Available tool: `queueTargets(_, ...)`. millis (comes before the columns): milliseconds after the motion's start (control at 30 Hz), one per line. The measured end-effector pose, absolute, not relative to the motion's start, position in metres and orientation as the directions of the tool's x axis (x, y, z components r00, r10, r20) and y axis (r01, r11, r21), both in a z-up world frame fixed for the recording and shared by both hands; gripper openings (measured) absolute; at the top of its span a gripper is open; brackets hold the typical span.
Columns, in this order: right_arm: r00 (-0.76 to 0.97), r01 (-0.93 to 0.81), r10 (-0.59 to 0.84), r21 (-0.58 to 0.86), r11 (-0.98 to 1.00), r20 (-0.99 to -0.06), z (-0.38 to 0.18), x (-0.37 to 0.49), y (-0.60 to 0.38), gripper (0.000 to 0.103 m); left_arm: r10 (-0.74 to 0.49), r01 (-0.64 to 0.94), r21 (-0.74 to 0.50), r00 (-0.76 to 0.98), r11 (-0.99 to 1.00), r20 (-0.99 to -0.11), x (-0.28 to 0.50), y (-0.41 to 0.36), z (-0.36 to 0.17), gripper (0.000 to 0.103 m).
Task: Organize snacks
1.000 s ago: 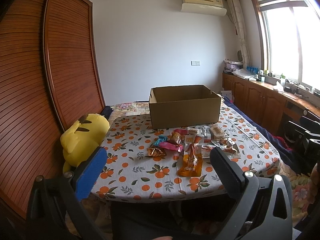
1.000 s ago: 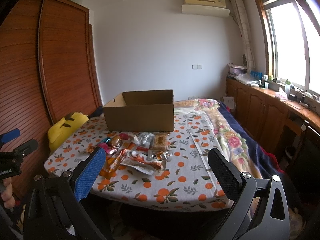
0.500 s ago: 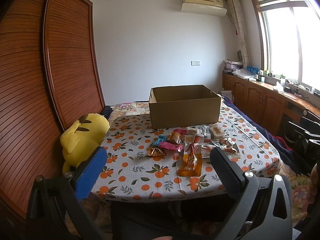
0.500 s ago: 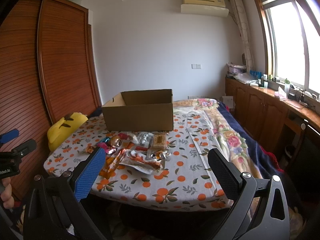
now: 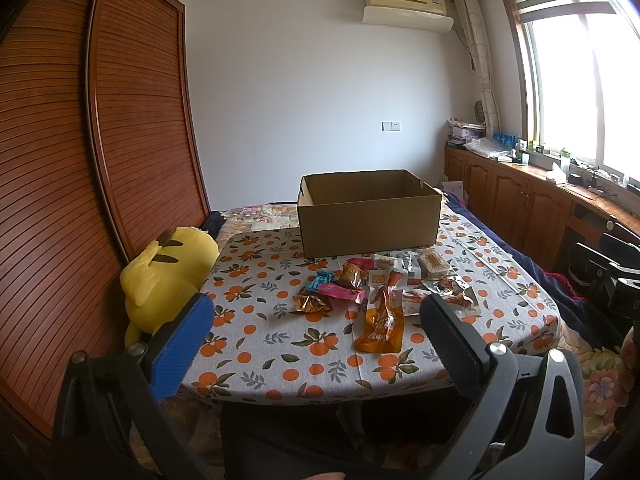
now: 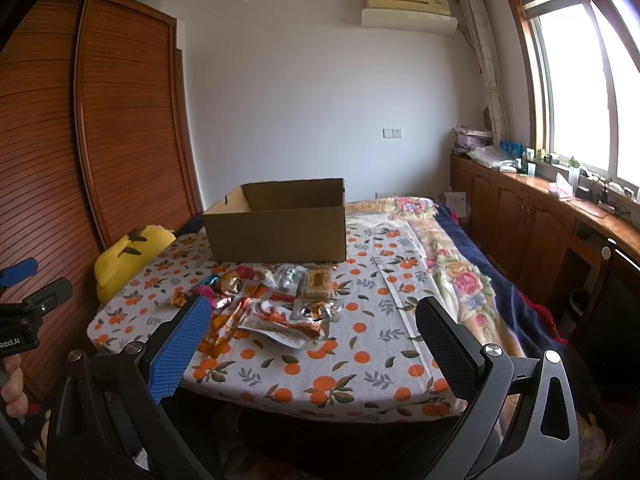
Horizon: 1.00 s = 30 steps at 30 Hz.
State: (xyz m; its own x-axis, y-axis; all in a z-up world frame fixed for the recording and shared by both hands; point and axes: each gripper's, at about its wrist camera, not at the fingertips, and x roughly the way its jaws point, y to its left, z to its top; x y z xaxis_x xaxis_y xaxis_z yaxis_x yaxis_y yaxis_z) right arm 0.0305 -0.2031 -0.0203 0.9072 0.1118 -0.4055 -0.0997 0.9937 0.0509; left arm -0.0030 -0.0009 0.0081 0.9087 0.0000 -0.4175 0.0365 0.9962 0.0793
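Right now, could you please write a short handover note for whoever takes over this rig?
Left gripper: open, empty, held back from the table.
Right gripper: open, empty, also short of the table.
Snacks: loose pile on the cloth in front of the box.
Box: open, upright at the far side; its floor is out of sight, and no snack shows above the rim.
Done: no pick started.
Left: move the snacks into the box.

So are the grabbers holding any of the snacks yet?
No, nothing is held. The left gripper and right gripper are both open, short of the table edge. The snacks all lie on the table in front of the box.
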Motion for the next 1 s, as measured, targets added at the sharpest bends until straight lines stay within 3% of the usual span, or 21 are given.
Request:
queueTargets(467,0.906,-0.097,0.110,0.053,0.994,-0.410,-0.026,0.029,-0.206,0.103,-0.007,0.044,0.075,0.902,0.996,-0.433,-0.003,-0.003,0.004,0.103)
queueTargets(1000,0.869,-0.127,0.128,0.035,0.991,-0.478,-0.062,0.090,-0.217,0.103,-0.102,0.153,0.046,0.826,0.987,-0.555,0.060,-0.008,-0.050,0.103)
